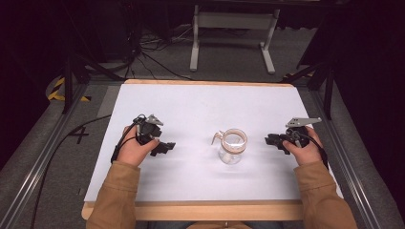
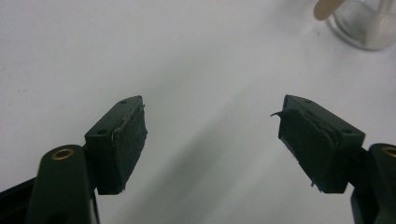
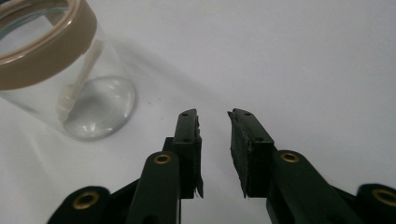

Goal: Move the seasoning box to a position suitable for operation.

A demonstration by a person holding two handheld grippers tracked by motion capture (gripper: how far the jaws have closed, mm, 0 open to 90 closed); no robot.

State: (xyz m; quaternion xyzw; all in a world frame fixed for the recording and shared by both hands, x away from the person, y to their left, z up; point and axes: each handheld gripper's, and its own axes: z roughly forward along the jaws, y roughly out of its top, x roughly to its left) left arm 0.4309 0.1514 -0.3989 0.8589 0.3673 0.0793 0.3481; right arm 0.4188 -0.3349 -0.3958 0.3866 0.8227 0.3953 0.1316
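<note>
Glass jar [image 1: 232, 146]: upright on the white table [image 1: 191, 102], tan-rimmed.
Left gripper [image 1: 162, 148]: jaws wide apart, empty.
Right gripper [image 1: 273, 140]: jaws slightly apart, empty, near the jar.

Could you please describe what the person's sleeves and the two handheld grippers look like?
Both sleeves are tan. The left gripper and right gripper are black, each topped by a grey three-cornered plate and trailing a black cable. Their fingers are blocky, with worn dark pads and brass-coloured rivets.
</note>
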